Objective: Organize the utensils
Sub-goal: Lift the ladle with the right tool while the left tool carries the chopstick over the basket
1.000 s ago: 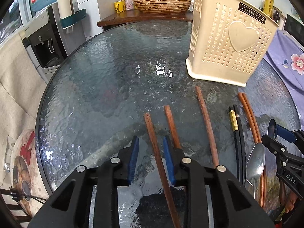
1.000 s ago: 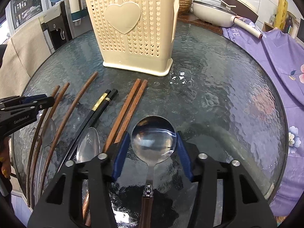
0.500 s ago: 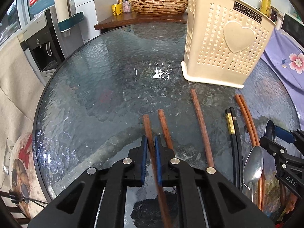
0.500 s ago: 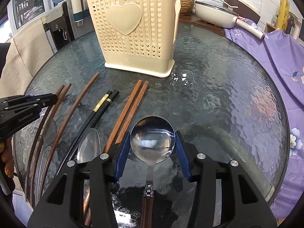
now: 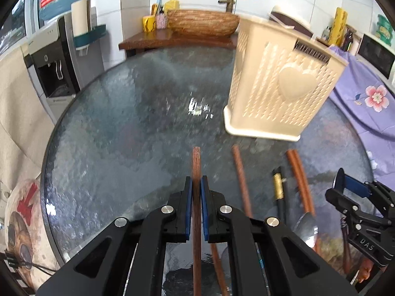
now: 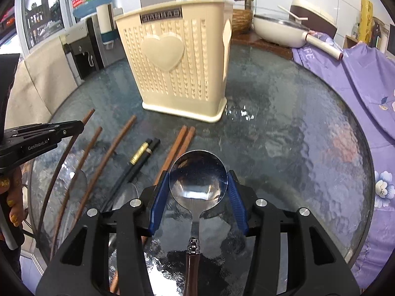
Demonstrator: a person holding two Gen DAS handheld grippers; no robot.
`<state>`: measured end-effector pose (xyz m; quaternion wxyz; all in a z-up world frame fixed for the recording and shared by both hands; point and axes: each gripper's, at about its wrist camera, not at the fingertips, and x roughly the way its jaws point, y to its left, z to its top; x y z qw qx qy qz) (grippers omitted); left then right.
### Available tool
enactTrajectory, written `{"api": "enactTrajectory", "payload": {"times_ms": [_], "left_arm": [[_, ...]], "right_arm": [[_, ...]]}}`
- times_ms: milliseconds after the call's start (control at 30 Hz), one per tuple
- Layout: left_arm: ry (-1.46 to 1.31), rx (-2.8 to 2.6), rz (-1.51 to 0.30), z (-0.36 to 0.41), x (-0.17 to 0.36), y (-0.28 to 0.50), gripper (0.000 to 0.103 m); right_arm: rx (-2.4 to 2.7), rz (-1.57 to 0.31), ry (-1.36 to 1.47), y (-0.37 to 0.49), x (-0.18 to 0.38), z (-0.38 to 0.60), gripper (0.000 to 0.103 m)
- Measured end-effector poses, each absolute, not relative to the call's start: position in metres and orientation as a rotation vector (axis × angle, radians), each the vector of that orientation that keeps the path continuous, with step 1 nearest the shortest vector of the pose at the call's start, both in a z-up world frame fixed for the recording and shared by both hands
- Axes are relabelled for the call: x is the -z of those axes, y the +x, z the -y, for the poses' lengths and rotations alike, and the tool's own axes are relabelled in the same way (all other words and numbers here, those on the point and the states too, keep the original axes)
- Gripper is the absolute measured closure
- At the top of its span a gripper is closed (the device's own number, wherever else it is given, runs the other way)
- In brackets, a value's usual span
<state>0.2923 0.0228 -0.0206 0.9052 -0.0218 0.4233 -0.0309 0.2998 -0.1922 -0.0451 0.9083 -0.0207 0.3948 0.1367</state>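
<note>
My left gripper [image 5: 196, 185] is shut on a brown wooden chopstick [image 5: 196, 162] and holds it above the glass table [image 5: 123, 135]. My right gripper [image 6: 197, 185] is shut on the bowl of a large steel spoon [image 6: 197, 180] with a dark handle, lifted over the table. The cream utensil basket [image 5: 284, 88] with a heart stands at the back; it also shows in the right wrist view [image 6: 175, 66]. Brown chopsticks [image 6: 108, 153], a black pair [image 6: 140, 160], another brown pair [image 6: 177, 148] and a small spoon [image 5: 306, 227] lie on the table.
A water dispenser [image 5: 51, 59] stands left of the table. A wooden counter with a woven bowl [image 5: 202, 22] is behind. Purple flowered cloth [image 6: 358, 79] and a white pan [image 6: 281, 29] lie at the right. The table's edge curves close on the left.
My left gripper closed on the brown chopstick and lifted it off the table. My right gripper tightened on the spoon's bowl and raised it; the view is blurred by motion.
</note>
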Motion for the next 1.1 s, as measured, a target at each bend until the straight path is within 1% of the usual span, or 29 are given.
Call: {"api": "enactTrajectory", "payload": {"times_ms": [167, 600, 933, 1100], "left_arm": [[-0.059, 0.093, -0.805, -0.023, -0.003, 0.284, 0.096], [-0.075, 0.142, -0.612, -0.033, -0.072, 0.252, 0.096], [-0.075, 0.147, -0.56, -0.037, -0.084, 0.236, 0.096], [-0.077, 0.141, -0.519, -0.042, -0.098, 0.227, 0.096]], "right_arm": [[-0.315, -0.757, -0.022, 0.296, 0.023, 0.196, 0.055], [-0.382, -0.674, 0.023, 0.278, -0.034, 0.213, 0.055], [-0.4, -0.661, 0.0, 0.266, -0.046, 0.213, 0.055], [-0.416, -0.637, 0.007, 0.265, -0.056, 0.213, 0.055]]}}
